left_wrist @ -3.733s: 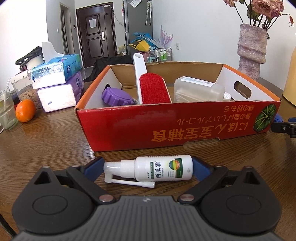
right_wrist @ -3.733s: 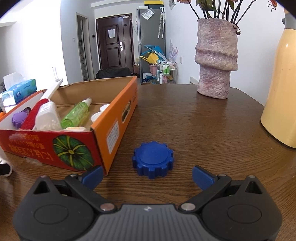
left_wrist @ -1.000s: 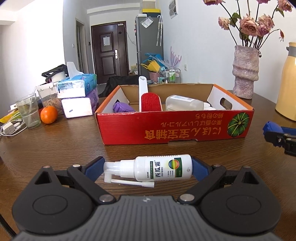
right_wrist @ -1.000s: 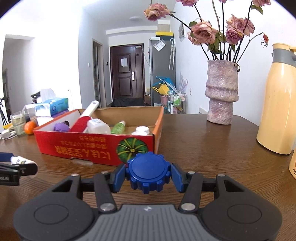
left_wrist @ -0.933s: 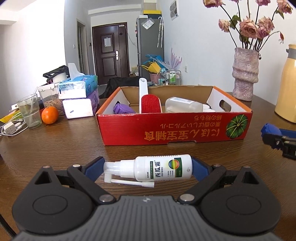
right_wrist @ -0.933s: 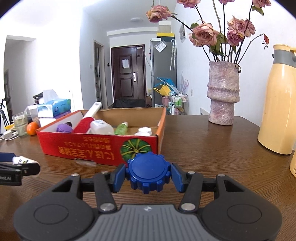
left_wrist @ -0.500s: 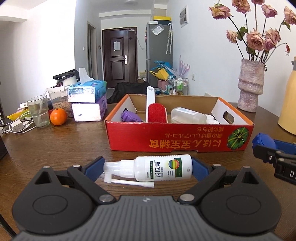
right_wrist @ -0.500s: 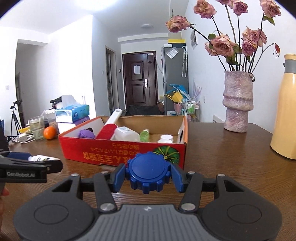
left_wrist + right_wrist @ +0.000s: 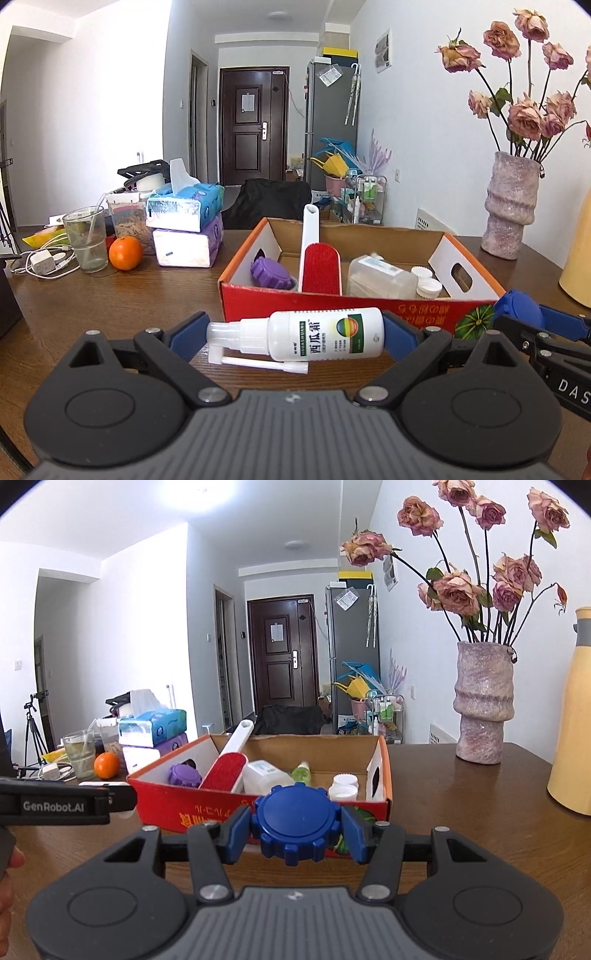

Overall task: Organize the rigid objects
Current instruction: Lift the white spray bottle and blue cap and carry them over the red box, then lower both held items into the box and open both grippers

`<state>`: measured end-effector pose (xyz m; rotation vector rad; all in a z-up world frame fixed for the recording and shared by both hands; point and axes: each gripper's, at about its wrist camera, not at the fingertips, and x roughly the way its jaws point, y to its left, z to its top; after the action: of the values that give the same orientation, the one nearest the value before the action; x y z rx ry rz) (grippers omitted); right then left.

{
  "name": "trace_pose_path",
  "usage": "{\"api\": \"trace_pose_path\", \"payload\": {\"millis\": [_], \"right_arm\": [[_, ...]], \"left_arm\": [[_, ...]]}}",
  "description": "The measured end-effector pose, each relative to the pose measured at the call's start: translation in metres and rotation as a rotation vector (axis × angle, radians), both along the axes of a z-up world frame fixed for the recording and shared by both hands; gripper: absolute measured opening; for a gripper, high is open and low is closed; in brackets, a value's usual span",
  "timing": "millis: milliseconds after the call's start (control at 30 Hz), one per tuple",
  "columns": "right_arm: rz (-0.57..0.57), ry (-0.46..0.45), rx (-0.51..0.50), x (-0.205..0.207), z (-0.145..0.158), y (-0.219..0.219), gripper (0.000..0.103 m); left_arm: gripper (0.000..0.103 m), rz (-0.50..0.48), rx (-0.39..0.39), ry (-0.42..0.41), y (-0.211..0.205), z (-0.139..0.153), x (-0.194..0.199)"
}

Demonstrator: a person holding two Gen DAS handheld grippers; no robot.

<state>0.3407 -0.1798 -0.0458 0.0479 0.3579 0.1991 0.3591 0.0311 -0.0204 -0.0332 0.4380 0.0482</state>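
Left wrist view: left tool (image 9: pixel 295 338) clamps white plastic spray bottle (image 9: pixel 314 335) lengthwise, right tool (image 9: pixel 297 829) clamps blue ridged plastic cap (image 9: pixel 297 824), both airborne short of red cardboard box (image 9: pixel 332 304) at 12 o'clock; carry step; next, clear near wall, release inside.

Bright even daylight, sharp focus, fisheye bending, dark vignetted corners

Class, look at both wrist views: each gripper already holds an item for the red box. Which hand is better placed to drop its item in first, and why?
Probably the right. The right gripper holds the blue gear-shaped lid against the red cardboard box, level with its rim. The left gripper, holding the white spray bottle, sits lower and further back.
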Motion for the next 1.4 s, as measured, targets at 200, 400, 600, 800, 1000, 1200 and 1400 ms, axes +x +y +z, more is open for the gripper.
{"api": "trace_pose_path", "payload": {"millis": [200, 400, 600, 800, 1000, 1200, 1400], "right_arm": [[-0.007, -0.017, -0.001, 0.011, 0.008, 0.005, 0.052], [-0.016, -0.029, 0.006, 0.023, 0.012, 0.008, 0.052], [-0.022, -0.040, 0.007, 0.037, 0.015, 0.012, 0.052], [-0.032, -0.035, 0.016, 0.053, 0.012, 0.011, 0.052], [-0.032, -0.038, 0.016, 0.066, 0.011, 0.012, 0.052], [-0.029, -0.028, 0.013, 0.083, 0.008, 0.011, 0.052], [-0.034, -0.023, 0.015, 0.097, 0.006, 0.008, 0.052]], "left_arm": [[0.098, 0.014, -0.013, -0.014, 0.004, 0.009, 0.011], [0.098, 0.024, -0.022, -0.029, 0.005, 0.014, 0.023], [0.098, 0.035, -0.034, -0.026, 0.006, 0.014, 0.039], [0.098, 0.050, -0.048, -0.027, 0.007, 0.014, 0.055], [0.098, 0.053, -0.051, -0.025, 0.004, 0.013, 0.069], [0.098, 0.051, -0.062, -0.026, 0.002, 0.013, 0.085], [0.098, 0.053, -0.065, -0.020, 0.000, 0.011, 0.098]]}}
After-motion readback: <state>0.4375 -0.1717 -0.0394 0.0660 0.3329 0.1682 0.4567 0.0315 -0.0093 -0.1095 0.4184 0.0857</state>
